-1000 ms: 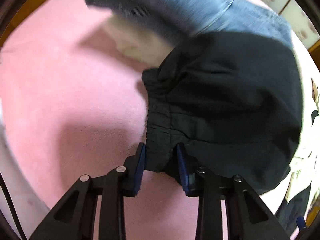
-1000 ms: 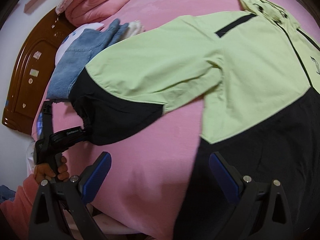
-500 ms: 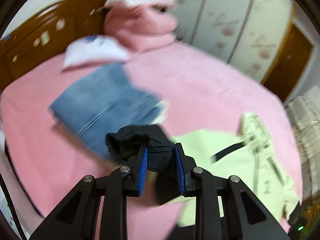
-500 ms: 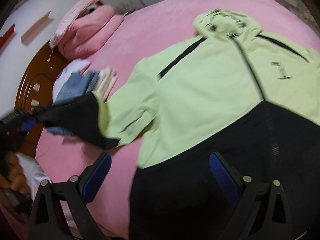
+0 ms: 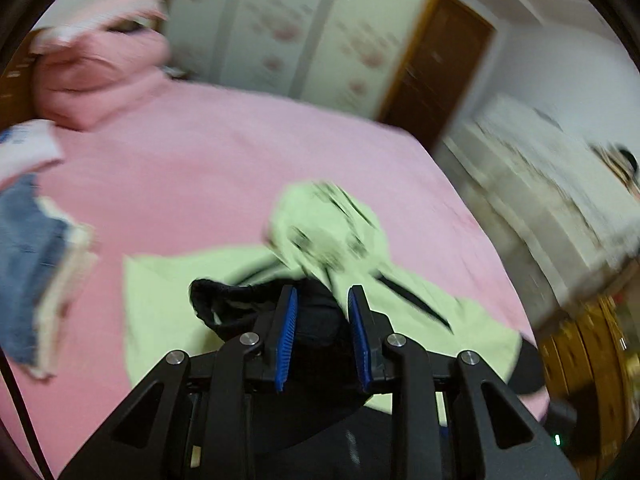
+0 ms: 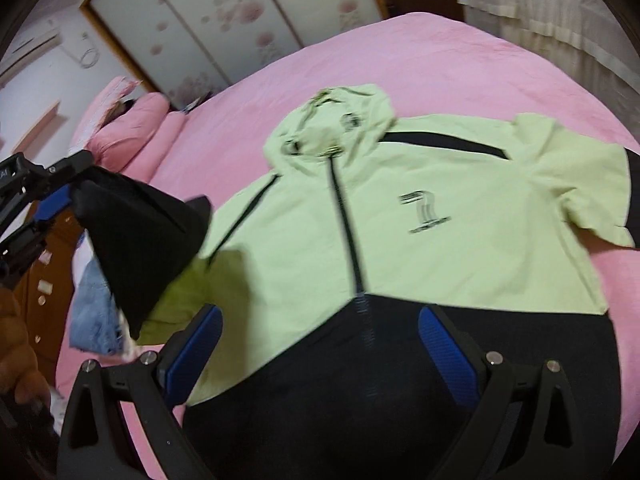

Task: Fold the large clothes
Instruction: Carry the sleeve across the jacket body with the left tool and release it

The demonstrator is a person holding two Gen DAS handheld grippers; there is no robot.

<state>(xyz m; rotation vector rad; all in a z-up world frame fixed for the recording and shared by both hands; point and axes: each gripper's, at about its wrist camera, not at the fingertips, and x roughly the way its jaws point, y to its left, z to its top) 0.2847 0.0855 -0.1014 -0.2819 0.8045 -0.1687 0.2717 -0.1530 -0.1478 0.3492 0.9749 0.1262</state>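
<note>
A light-green and black hooded jacket (image 6: 400,220) lies front up on the pink bed (image 6: 440,64), hood (image 6: 332,128) toward the far side. My left gripper (image 5: 322,296) is shut on the sleeve's black cuff (image 5: 224,304) and holds it lifted above the jacket's green chest (image 5: 160,300). In the right wrist view the left gripper (image 6: 44,200) hangs at the left edge with the raised black sleeve end (image 6: 136,240) draped from it. My right gripper (image 6: 320,312) is open over the black lower part of the jacket (image 6: 360,400), with nothing between its pads.
Folded blue jeans (image 5: 24,272) lie at the bed's left side, near a wooden headboard (image 6: 40,292). Pink pillows (image 5: 100,68) are stacked at the far left. A person's hand (image 6: 20,372) is at the left edge. Flowered wardrobe doors (image 6: 224,20) stand behind the bed.
The left gripper has lifted the black cuff off the bed and swung it from the jeans side over the jacket's body. The right gripper has shifted right along the hem, still open.
</note>
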